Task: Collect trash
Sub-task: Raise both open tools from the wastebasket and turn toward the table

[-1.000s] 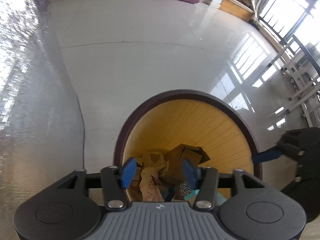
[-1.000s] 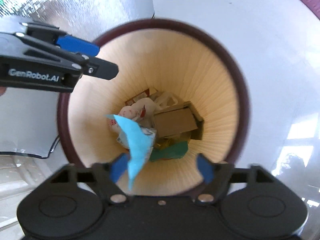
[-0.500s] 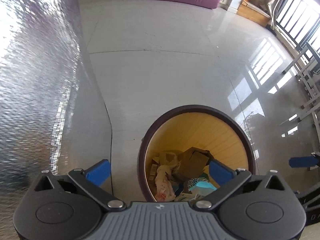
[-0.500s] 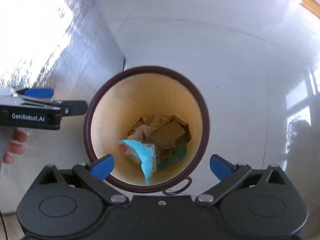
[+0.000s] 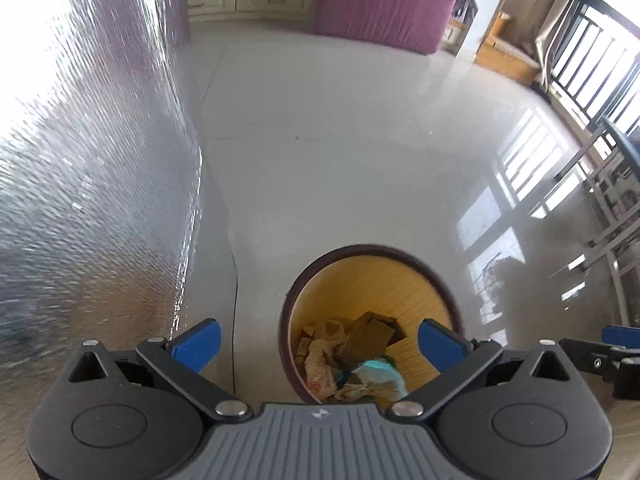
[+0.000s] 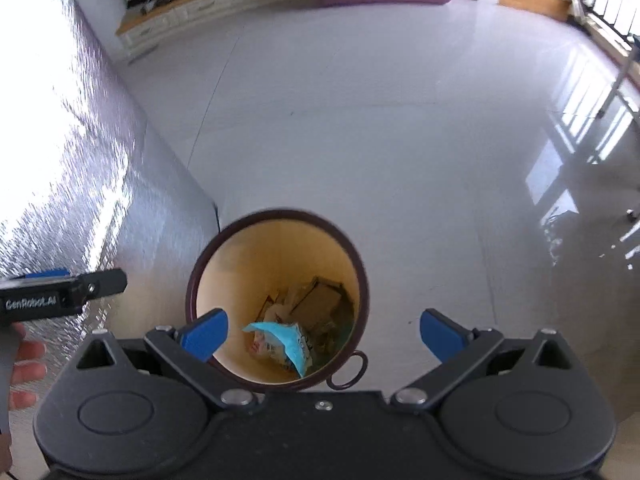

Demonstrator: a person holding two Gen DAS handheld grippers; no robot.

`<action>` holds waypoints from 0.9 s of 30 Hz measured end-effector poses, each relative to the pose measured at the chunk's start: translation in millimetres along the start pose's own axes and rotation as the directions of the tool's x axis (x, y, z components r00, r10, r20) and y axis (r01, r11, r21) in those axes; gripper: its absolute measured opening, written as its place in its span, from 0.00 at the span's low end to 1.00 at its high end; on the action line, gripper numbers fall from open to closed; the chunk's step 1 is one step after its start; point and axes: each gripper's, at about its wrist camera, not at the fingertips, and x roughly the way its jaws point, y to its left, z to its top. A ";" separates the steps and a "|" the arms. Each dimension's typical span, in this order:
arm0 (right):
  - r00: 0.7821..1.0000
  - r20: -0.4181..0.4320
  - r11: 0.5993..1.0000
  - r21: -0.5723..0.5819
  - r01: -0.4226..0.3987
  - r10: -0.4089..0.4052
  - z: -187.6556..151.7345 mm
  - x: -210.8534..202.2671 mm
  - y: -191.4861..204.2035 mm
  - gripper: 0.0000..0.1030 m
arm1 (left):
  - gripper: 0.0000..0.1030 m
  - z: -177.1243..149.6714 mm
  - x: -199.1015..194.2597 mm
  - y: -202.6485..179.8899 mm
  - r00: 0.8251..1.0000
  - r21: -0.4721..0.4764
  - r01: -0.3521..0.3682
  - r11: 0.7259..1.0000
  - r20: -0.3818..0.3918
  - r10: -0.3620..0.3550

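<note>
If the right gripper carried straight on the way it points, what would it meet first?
Probably the trash bin, at its near rim or the blue wrapper inside; the right gripper is open and empty. Depth is unclear.

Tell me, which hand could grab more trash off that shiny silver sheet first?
Probably the left gripper: the crinkly silver foil sheet lies on its side. Both are open and empty.

Each claw is a black frame with two round hubs, silver screws and blue pads on angled fingers. The left claw (image 5: pixel 318 344) has a ribbed grey centre plate; the right claw (image 6: pixel 324 332) is plain black. White "GenRobot.AI" lettering runs along the left claw's side.
</note>
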 end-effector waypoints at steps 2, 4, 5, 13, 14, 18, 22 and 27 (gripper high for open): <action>1.000 0.029 1.000 0.019 0.010 -0.011 -1.7 -21.1 -1.9 1.00 | 1.00 -0.7 -19.5 -4.4 1.000 0.006 -0.002 1.000 0.020 0.002; 0.999 0.047 0.999 0.028 0.021 -0.022 -2.1 -40.4 -2.6 1.00 | 1.00 -0.4 -37.5 -8.9 0.999 0.023 -0.001 1.000 0.039 0.000; 0.998 0.059 0.999 0.032 0.026 -0.028 -2.9 -51.3 -2.8 1.00 | 1.00 -0.2 -48.5 -11.6 0.999 0.028 0.003 1.000 0.051 -0.004; 0.982 0.179 0.998 0.047 0.051 -0.058 -9.3 -142.5 1.8 1.00 | 1.00 -2.7 -130.3 -26.6 0.991 0.043 0.040 0.998 0.130 -0.046; 0.979 0.193 0.998 0.047 0.052 -0.060 -10.4 -152.9 3.2 1.00 | 1.00 -4.0 -137.9 -27.9 0.989 0.045 0.045 0.998 0.141 -0.051; 0.965 0.252 0.997 0.034 0.070 -0.077 -14.6 -196.0 12.5 1.00 | 1.00 -9.6 -181.1 -30.2 0.979 0.040 0.065 0.997 0.189 -0.072; 0.952 0.296 0.997 0.035 0.076 -0.083 -20.8 -235.0 21.6 1.00 | 1.00 -12.8 -221.1 -32.0 0.969 0.054 0.081 0.995 0.231 -0.091; 0.927 0.367 0.997 0.035 0.074 -0.081 -33.8 -284.1 38.1 1.00 | 1.00 -17.8 -275.7 -31.6 0.949 0.065 0.097 0.993 0.295 -0.112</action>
